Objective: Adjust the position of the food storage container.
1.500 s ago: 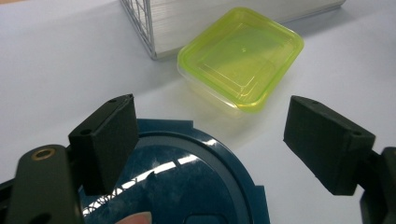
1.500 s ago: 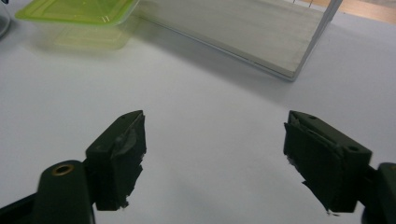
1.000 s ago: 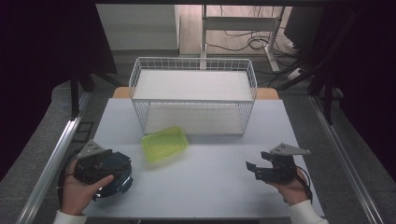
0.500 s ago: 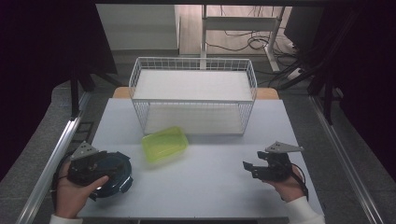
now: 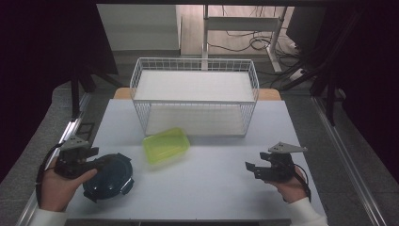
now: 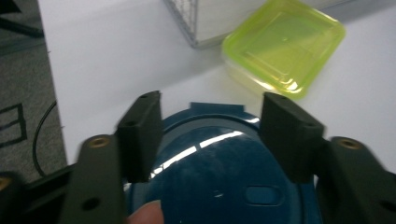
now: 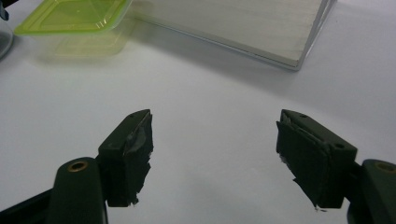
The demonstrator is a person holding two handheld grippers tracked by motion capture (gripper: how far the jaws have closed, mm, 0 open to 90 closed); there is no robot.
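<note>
A dark blue round container with a clip lid sits at the table's near left. My left gripper hovers over its left side. In the left gripper view the jaws stand apart above the blue lid; they have just been closing, with nothing pinched between them. A fingertip shows at the bottom of that view. A yellow-green lidded box lies further in, towards the middle. My right gripper rests open at the near right, pointing left, with bare table between its jaws.
A white wire basket stands at the back middle of the white table, its near wall just behind the yellow-green box. The table's left edge runs close beside the blue container, with dark floor beyond.
My left hand and gripper have shifted left, towards the table's left edge, staying over the blue container. The container, green box and right gripper have kept their places.
</note>
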